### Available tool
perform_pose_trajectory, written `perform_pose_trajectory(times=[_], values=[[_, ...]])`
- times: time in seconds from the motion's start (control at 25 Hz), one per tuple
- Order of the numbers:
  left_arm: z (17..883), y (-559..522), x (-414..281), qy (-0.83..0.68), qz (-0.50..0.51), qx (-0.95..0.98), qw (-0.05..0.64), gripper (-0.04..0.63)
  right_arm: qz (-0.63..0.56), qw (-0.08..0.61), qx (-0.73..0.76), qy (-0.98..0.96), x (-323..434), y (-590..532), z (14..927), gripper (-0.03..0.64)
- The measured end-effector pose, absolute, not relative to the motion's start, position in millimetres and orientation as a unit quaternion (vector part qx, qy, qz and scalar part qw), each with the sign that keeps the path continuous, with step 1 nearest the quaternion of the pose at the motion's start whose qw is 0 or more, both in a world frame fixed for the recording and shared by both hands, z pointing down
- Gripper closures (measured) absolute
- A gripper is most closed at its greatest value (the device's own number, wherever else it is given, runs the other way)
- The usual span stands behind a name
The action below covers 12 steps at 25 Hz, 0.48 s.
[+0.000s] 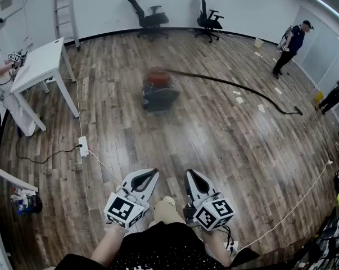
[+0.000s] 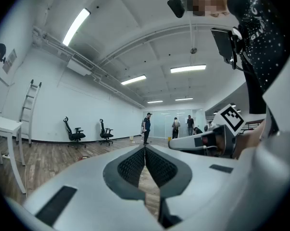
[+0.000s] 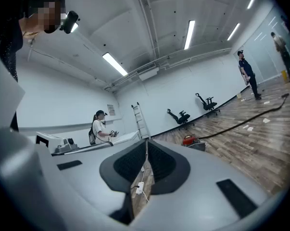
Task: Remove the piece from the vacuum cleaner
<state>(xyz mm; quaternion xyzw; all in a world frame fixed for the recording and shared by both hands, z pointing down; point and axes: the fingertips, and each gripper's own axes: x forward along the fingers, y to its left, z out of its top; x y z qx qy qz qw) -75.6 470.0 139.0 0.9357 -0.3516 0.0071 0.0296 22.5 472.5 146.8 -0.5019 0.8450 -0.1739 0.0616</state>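
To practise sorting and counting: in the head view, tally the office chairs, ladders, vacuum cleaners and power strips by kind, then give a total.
Office chairs: 2
Ladder: 1
Vacuum cleaner: 1
Power strip: 1
Total: 5

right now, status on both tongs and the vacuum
Left tongs shut, empty. Right tongs shut, empty. Vacuum cleaner out ahead on the floor, hose trailing right, out of reach. Power strip and cable lie front-left.
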Motion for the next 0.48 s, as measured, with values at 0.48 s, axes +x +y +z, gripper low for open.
perform_pose_trajectory(times=[0.48], values=[[143.2, 328.4, -68.5, -0.356, 0.010, 0.934, 0.034, 0.583, -0.179, 0.062, -0.482, 0.856, 30.7, 325.2, 150.5, 0.604]])
